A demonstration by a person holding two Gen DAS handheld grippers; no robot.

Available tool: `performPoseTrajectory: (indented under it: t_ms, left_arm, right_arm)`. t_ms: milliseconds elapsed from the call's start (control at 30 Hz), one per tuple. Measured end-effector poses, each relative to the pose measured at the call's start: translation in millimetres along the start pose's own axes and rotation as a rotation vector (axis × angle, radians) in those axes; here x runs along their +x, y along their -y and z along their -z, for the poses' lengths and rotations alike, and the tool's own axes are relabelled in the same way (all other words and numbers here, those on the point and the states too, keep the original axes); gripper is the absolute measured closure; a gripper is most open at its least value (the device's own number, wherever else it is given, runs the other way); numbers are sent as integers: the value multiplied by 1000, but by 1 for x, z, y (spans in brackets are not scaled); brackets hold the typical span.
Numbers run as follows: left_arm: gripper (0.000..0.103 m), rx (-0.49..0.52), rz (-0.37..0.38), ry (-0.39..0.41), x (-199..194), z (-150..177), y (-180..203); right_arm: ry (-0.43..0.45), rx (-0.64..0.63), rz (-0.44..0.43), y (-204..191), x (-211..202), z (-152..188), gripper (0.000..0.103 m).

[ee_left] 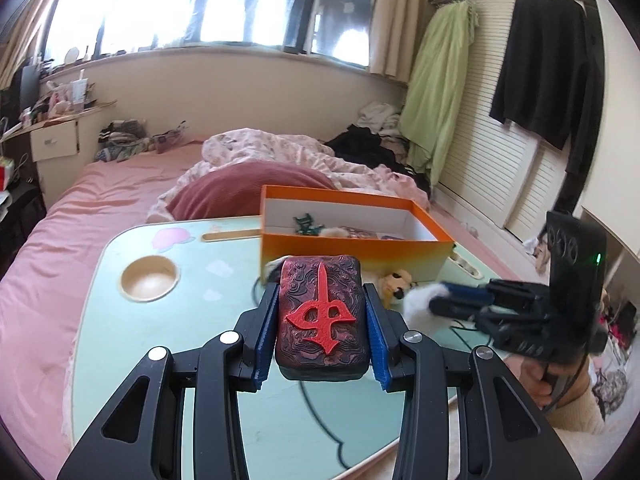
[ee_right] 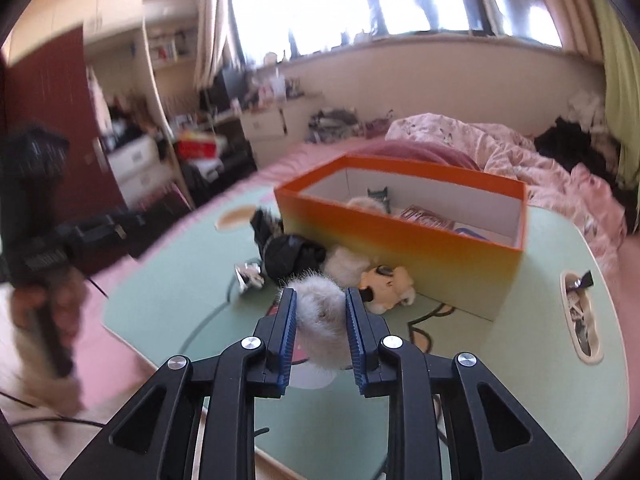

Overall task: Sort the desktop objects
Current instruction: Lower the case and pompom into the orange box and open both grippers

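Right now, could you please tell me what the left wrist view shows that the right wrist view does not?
Only the left wrist view shows the red carved block clamped in the left tool, and the round cup recess in the table. Only the right wrist view shows the black bundle and the crumpled silver item beside the box. Both show the orange box, the yellow plush toy in front of it, and the white fluffy ball gripped by the right tool.

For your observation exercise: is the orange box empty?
No. The orange box already holds several small items, including a dark green figure against its white back wall.
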State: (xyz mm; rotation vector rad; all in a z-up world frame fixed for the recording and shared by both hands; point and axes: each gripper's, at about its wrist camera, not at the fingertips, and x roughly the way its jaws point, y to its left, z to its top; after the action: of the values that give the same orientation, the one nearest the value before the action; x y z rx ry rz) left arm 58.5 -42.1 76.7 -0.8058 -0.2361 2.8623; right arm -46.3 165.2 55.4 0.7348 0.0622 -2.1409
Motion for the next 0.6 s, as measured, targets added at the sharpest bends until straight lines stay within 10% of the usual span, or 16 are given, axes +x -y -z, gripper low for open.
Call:
performPoseTrajectory:
  t_ms: [300, 467, 600]
  left_arm:
    - [62, 5, 49, -28, 82, -74, 24]
    - [34, -75, -56, -196, 143, -75, 5]
    - [33, -143, 13, -73, 98, -53, -9]
  right_arm:
    - [115, 163, 112, 54, -3, -75, 79]
    - [-26, 228, 200, 85, 39, -78, 46]
    - [32, 203, 186, 73, 16, -46, 38]
